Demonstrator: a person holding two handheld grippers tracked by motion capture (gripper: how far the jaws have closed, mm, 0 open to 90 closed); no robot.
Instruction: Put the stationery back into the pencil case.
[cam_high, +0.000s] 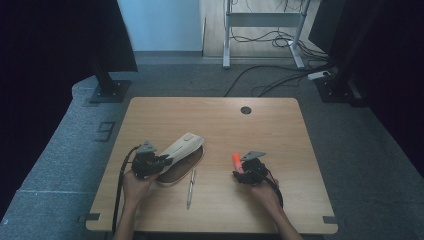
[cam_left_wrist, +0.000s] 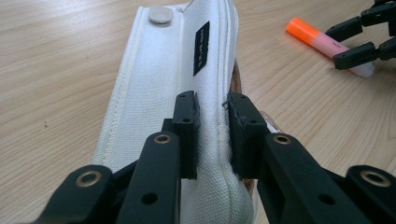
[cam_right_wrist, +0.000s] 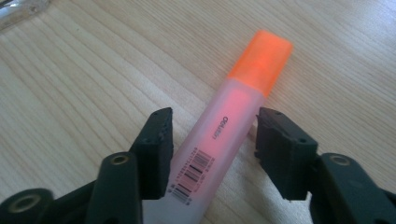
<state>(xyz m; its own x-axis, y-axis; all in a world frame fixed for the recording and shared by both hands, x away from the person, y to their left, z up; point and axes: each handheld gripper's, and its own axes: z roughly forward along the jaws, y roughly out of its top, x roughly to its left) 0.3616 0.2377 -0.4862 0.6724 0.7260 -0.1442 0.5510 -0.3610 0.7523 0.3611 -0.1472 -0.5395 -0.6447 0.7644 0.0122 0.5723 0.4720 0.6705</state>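
A white fabric pencil case (cam_high: 182, 146) (cam_left_wrist: 159, 70) lies slanted on the wooden table (cam_high: 280, 135). My left gripper (cam_high: 164, 160) (cam_left_wrist: 212, 105) is shut on its near end and pinches the seamed edge between both pads. An orange-capped highlighter (cam_high: 236, 162) (cam_right_wrist: 233, 116) (cam_left_wrist: 317, 39) lies flat to the right. My right gripper (cam_high: 243, 171) (cam_right_wrist: 215, 119) (cam_left_wrist: 355, 44) straddles its pale barrel. The jaws stand on either side, and a gap shows at the right pad. The cap points away from the hand.
A brown oval piece with a white rim (cam_high: 182, 169) lies under the case. A clear pen (cam_high: 190, 188) rests just in front of it, between the two hands. A cable hole (cam_high: 245, 110) sits near the table's far edge.
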